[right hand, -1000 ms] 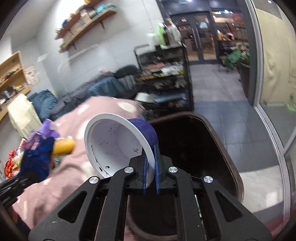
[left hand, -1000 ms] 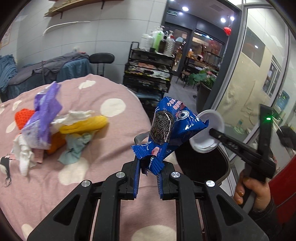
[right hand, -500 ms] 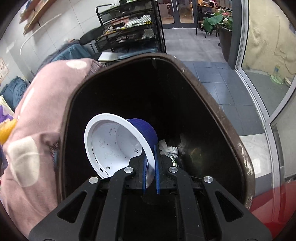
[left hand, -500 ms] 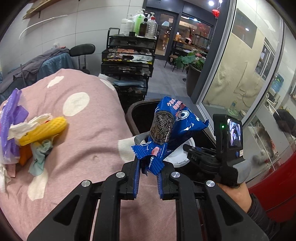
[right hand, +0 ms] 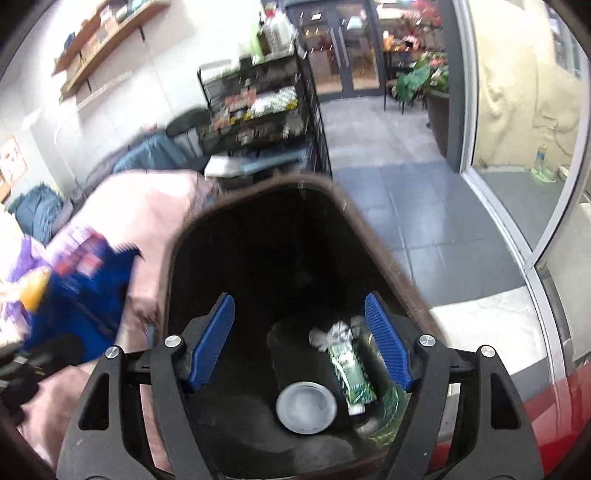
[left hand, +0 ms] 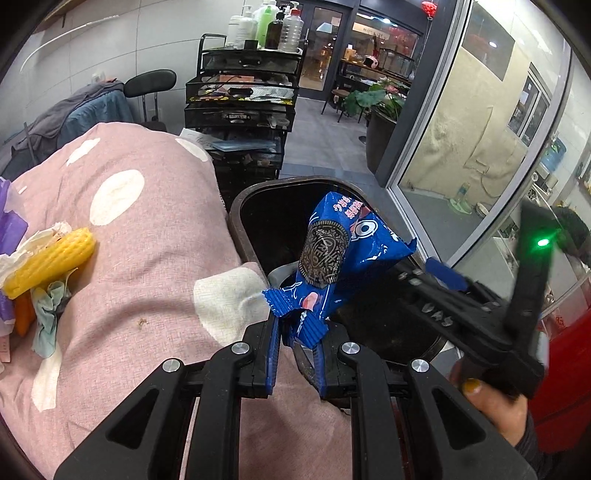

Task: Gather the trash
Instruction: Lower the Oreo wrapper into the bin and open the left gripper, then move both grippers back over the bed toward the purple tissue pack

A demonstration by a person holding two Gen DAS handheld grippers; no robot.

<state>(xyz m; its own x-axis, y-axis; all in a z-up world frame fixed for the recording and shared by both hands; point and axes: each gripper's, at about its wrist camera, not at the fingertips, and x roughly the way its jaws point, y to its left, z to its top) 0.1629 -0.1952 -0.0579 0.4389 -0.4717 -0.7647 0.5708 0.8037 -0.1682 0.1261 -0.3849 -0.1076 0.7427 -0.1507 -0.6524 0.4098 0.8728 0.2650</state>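
Nearest in the left wrist view: left hand-held gripper [left hand: 297,341] clamped on the crimped end of a blue cookie wrapper [left hand: 338,258], held upright over the near rim of the dark brown trash bin [left hand: 255,236]. Just right of it, right hand-held gripper [right hand: 299,341] over the bin mouth, jaws opening with nothing between the blue pads [right hand: 388,341]. Gripped at the lower right by a hand [left hand: 491,404] with a yellow-painted nail.

Down in the bin: white cup [right hand: 306,406] on the bottom, mouth upward, beside a green tube [right hand: 351,373] and crumpled paper [right hand: 334,332].

Left of the bin: pink cloth with white dots [left hand: 147,236] over the tabletop, touching the bin's rim. On its left side, a cluster of rubbish: yellow corn cob [left hand: 51,262], pale green rag [left hand: 48,317], white tissue [left hand: 33,243], purple plastic [left hand: 11,221].

Farther back: black wire rack [left hand: 243,99] topped with bottles [left hand: 269,24], black chair [left hand: 149,79], grey tiled floor [right hand: 424,206], potted plant [left hand: 376,103], glass doors [right hand: 340,51]. Along the right, a glass wall [left hand: 480,122]; on the far left wall, wooden shelves [right hand: 99,40].
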